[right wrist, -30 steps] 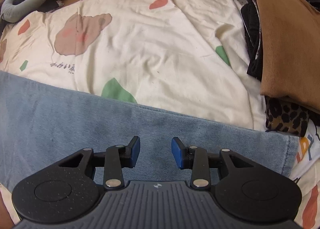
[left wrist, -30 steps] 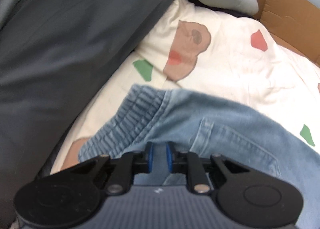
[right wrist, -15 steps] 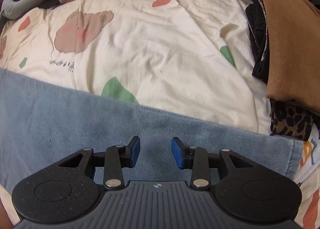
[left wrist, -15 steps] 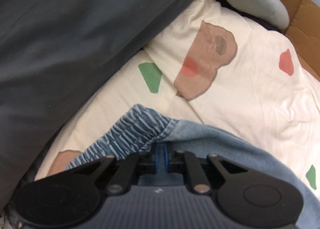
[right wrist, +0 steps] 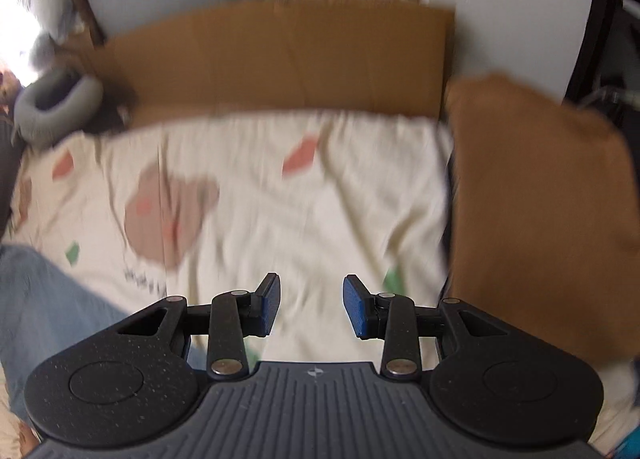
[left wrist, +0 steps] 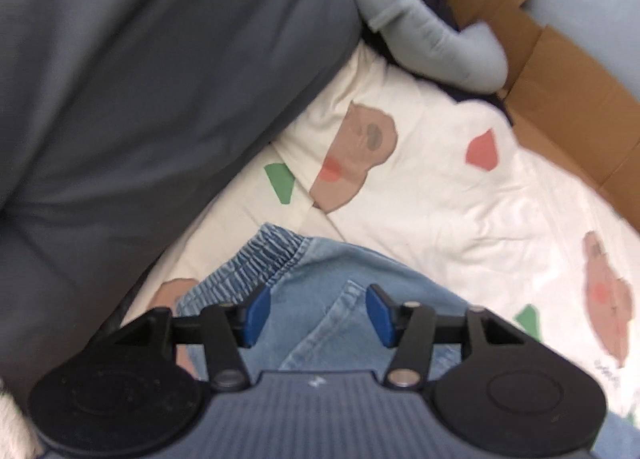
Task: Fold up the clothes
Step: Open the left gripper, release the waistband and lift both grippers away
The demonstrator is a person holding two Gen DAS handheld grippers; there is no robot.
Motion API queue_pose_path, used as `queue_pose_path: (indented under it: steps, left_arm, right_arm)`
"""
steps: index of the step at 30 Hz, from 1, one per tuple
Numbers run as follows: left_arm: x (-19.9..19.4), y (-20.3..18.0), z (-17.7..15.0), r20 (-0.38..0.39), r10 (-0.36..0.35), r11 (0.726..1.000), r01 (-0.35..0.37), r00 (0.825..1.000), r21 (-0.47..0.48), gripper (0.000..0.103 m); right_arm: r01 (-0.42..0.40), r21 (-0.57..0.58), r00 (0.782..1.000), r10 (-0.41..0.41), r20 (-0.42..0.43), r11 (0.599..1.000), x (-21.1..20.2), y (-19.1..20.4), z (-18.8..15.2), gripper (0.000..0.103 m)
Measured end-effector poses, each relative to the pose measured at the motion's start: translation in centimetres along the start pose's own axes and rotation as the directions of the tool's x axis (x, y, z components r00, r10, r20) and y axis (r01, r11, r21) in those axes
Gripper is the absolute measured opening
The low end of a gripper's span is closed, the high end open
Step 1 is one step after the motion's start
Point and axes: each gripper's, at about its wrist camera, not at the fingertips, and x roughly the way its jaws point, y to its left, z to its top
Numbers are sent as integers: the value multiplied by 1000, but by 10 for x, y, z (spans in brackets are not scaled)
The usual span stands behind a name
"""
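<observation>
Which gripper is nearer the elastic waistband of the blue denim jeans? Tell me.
Left. The left gripper hangs open just behind the elastic waistband; the right gripper is over bare sheet, waistband out of its view.

Home bedroom: patterned bedsheet (left wrist: 420, 199), neck pillow (right wrist: 52, 107).

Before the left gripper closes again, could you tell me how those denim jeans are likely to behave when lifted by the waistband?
The jeans will probably drape and sag, since they lie limp and creased on the bedsheet. The gathered elastic waistband looks bulky, so it likely gives the open left gripper a secure pinch.
</observation>
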Motion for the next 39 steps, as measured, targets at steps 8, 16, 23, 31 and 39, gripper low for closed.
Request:
queue_pose_path:
  steps: [8, 16, 23, 31, 39]
  left_arm:
    - [-80, -3, -12, 14, -36, 999, 36, 999, -29, 58]
    - [-144, -12, -25, 36, -49, 998, 51, 998, -44, 61]
    - [-188, -28, -41, 55, -43, 999, 44, 998, -13, 67]
    - [-221, -38, -78, 53, -37, 999, 38, 998, -27, 74]
    - [-221, -46, -100, 37, -37, 999, 38, 999, -25, 75]
  right_arm:
    - [24, 11, 995, -25, 93, 1000, -76, -50, 68, 47]
    - [25, 8, 993, -26, 118, 1000, -138, -90, 73, 48]
    - [-10, 15, 988, 7, 153, 1000, -179, -123, 50, 52]
    - [-80, 60, 987, 70, 147, 995, -199, -161, -9, 52]
    - [-90, 93, 989, 78, 125, 992, -210, -176, -44, 52]
